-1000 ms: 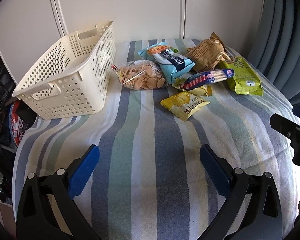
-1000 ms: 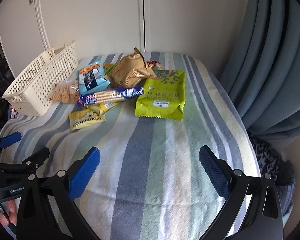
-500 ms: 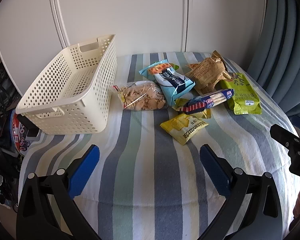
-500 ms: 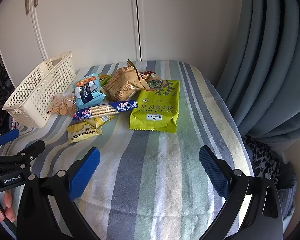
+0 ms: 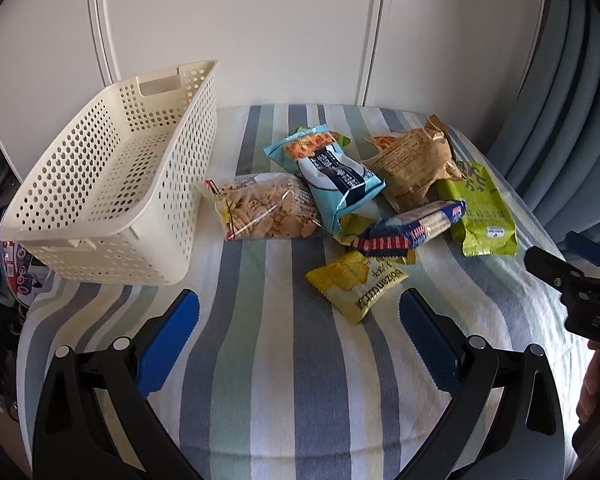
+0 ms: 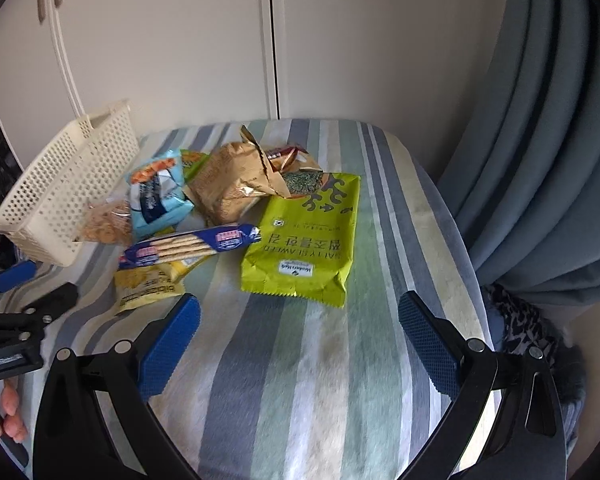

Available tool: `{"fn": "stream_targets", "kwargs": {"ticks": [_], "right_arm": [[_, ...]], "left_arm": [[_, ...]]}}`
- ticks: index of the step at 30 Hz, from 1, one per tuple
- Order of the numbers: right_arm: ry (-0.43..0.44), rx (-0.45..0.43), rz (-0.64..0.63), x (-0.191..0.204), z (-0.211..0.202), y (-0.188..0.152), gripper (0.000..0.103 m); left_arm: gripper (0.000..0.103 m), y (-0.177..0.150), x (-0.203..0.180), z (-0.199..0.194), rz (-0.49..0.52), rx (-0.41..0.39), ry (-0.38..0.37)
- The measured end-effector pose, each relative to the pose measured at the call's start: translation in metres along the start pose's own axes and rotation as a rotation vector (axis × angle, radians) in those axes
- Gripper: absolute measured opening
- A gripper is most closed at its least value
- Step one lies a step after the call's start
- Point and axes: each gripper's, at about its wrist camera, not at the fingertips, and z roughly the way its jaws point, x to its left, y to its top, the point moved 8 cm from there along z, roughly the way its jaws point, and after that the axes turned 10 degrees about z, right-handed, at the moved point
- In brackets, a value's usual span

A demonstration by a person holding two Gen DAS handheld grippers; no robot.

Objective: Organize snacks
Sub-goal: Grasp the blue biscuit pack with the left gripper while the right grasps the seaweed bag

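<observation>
Several snack packs lie in a loose pile on the striped tablecloth (image 5: 292, 380): a clear bag of round crackers (image 5: 266, 212), a light blue bag (image 5: 336, 178), a brown bag (image 5: 412, 160), a blue cracker sleeve (image 5: 412, 228), a small yellow pack (image 5: 358, 282) and a green seaweed pack (image 6: 304, 240). An empty cream perforated basket (image 5: 112, 184) stands left of them. My left gripper (image 5: 300, 344) hangs open over the near cloth, short of the yellow pack. Nothing is held by my right gripper (image 6: 298, 344), open in front of the green pack.
White cupboard doors (image 5: 240, 28) close off the back. Blue-grey curtains (image 6: 540, 140) hang at the right, next to the table edge. Clutter (image 5: 4, 272) sits below the table's left side. Bare striped cloth lies between both grippers and the pile.
Both grippers have drawn back and risen, so the table and snacks look farther and the near table edge shows. Snacks and basket have not moved. Both grippers stayed open.
</observation>
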Motion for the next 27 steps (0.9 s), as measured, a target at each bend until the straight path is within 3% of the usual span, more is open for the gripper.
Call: {"fn": "stream_targets", "kwargs": {"ticks": [14, 20, 27], "right_arm": [[-0.05, 0.188, -0.038, 0.011, 0.084, 0.031, 0.098], [-0.077, 0.199, -0.068, 0.015, 0.093, 0.04, 0.098], [-0.054, 0.255, -0.069, 0.008, 0.101, 0.025, 0.098]], "left_arm": [[0.101, 0.017, 0.001, 0.01, 0.037, 0.0, -0.009], [0.101, 0.023, -0.002, 0.014, 0.063, -0.002, -0.01], [0.101, 0.029, -0.005, 0.02, 0.087, -0.003, -0.013]]}}
